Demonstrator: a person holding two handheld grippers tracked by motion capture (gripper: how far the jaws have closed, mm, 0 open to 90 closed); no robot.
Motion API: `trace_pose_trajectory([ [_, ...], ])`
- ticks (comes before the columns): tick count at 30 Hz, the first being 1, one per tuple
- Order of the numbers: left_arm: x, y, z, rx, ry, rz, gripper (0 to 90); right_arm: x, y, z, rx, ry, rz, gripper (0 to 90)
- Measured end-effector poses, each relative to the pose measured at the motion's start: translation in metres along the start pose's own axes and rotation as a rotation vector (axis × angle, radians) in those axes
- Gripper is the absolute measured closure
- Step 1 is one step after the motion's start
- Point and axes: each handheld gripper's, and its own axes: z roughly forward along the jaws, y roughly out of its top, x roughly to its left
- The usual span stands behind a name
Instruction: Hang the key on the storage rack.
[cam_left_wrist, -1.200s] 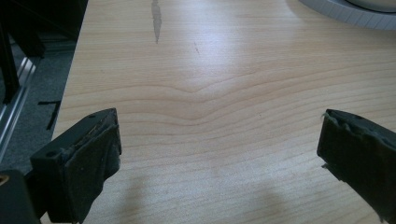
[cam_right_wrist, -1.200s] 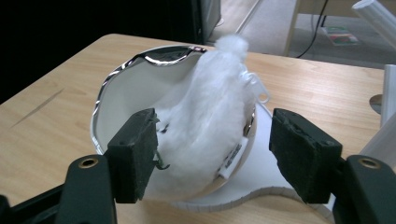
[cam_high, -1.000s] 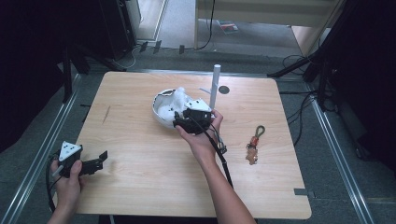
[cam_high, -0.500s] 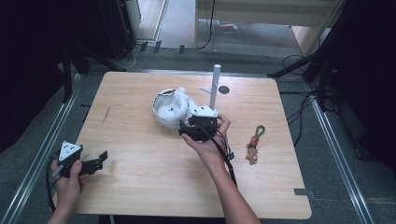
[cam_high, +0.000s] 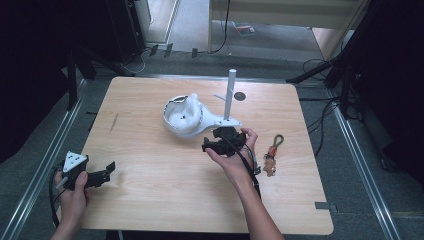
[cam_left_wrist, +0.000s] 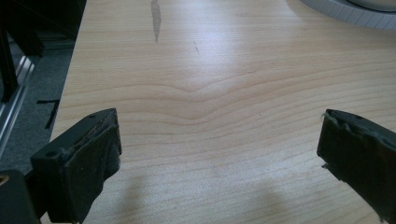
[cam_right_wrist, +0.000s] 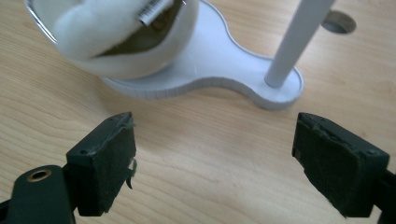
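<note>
The right gripper (cam_high: 214, 144), fingers (cam_right_wrist: 100, 170) just opened wide with nothing between them, hangs just short of the white bowl stand (cam_high: 187, 116) mid-counter (cam_high: 150, 175), while the left gripper (cam_high: 102, 175), equally wide and bare, rests near the counter's front-left corner, a keychain (cam_high: 272, 152) lying right of the right hand (cam_high: 235, 157).

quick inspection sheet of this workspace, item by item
surface: wooden table, dark streak near its left edge
job's things: white bowl with white stuffing, on a white base bearing an upright post
clutter: keyring charm at right
grippers: left claw open over bare wood; right claw open, empty, facing the base, jaws just opened wider
cables: one trails from the right claw
surroundings: metal rails, dark stands, floor cables
</note>
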Motion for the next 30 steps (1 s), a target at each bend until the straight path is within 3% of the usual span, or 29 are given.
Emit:
trace_pose_trajectory([
  [8, -0.001, -0.001, -0.001, -0.007, 0.000, 0.004, 0.4, -0.025, -0.005, 0.000, 0.080, -0.012, 0.086, 15.4],
  [20, -0.001, -0.001, -0.001, -0.007, 0.002, 0.008, 0.4, -0.056, -0.011, 0.000, 0.134, -0.096, 0.146, 21.0],
  [30, -0.001, -0.001, -0.001, -0.008, 0.001, 0.006, 0.4, -0.074, -0.016, 0.003, 0.181, -0.153, 0.163, 22.6],
])
